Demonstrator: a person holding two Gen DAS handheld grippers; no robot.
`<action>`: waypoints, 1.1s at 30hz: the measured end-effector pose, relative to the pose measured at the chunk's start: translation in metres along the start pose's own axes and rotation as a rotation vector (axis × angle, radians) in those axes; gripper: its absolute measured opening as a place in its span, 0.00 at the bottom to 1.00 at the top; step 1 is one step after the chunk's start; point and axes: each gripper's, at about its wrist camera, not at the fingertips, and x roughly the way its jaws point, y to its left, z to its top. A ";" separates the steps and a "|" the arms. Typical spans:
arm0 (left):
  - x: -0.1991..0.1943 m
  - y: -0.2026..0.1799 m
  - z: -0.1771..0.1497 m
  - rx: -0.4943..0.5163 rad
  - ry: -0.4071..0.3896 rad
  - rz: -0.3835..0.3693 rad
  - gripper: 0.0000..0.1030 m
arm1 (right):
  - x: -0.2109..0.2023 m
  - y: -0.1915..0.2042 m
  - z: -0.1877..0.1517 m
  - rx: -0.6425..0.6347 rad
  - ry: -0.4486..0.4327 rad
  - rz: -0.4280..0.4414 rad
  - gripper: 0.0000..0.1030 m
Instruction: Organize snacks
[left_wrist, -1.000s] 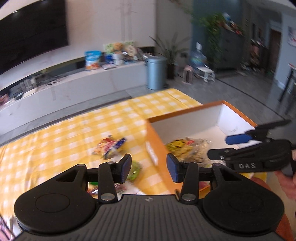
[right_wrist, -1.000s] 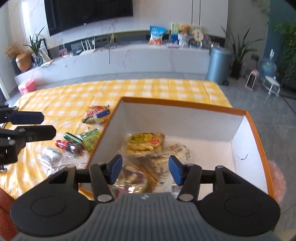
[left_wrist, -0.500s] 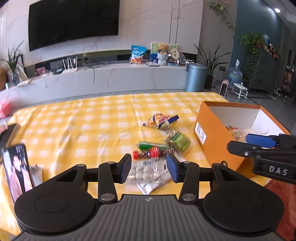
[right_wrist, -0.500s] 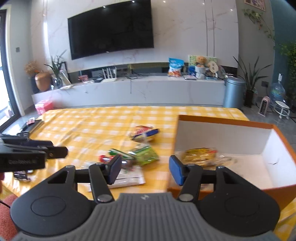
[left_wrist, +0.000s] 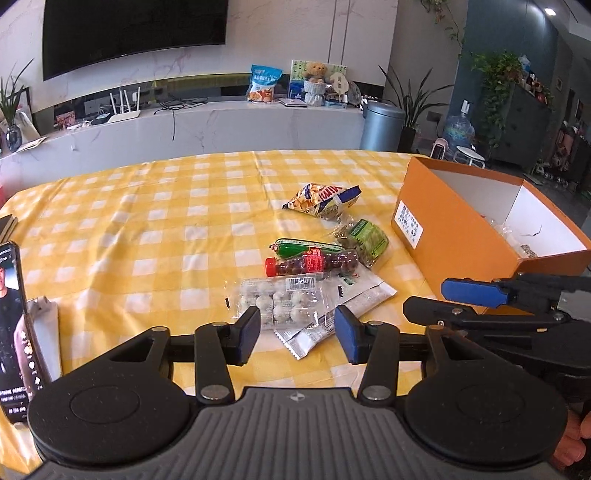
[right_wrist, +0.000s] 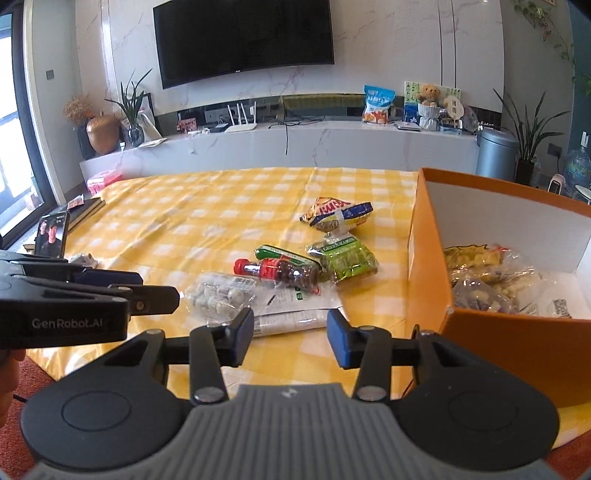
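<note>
Loose snacks lie on the yellow checked cloth: a chip bag (left_wrist: 322, 199), a green packet (left_wrist: 365, 236), a green tube (left_wrist: 299, 246), a red-capped bottle of dark candies (left_wrist: 312, 261), a clear pack of white balls (left_wrist: 282, 300) and a white sachet (left_wrist: 343, 306). The orange box (right_wrist: 491, 325) on the right holds several wrapped snacks (right_wrist: 480, 273). My left gripper (left_wrist: 297, 334) hovers just short of the clear pack, jaws opening, nothing between them. My right gripper (right_wrist: 290, 334) hangs over the white sachet (right_wrist: 295, 306), jaws closing, nothing gripped.
A phone (left_wrist: 11, 328) stands propped at the table's left edge, with books (right_wrist: 85, 206) behind it. The box stands by the table's right front corner. Beyond the table are a white counter (left_wrist: 221, 122), a grey bin (left_wrist: 380, 125) and plants.
Both grippers swung left, away from the box's inside, and sank toward the loose snacks. The left jaws have widened and the right jaws have narrowed.
</note>
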 end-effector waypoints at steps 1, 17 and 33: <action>0.003 0.001 0.001 0.018 0.001 -0.001 0.62 | 0.004 0.000 0.000 -0.005 0.005 0.000 0.41; 0.062 0.047 0.007 -0.126 0.129 -0.053 0.71 | 0.068 -0.001 0.014 0.063 0.123 0.074 0.29; 0.057 0.045 0.002 -0.169 0.218 -0.137 0.62 | 0.096 0.005 0.016 0.046 0.142 0.086 0.02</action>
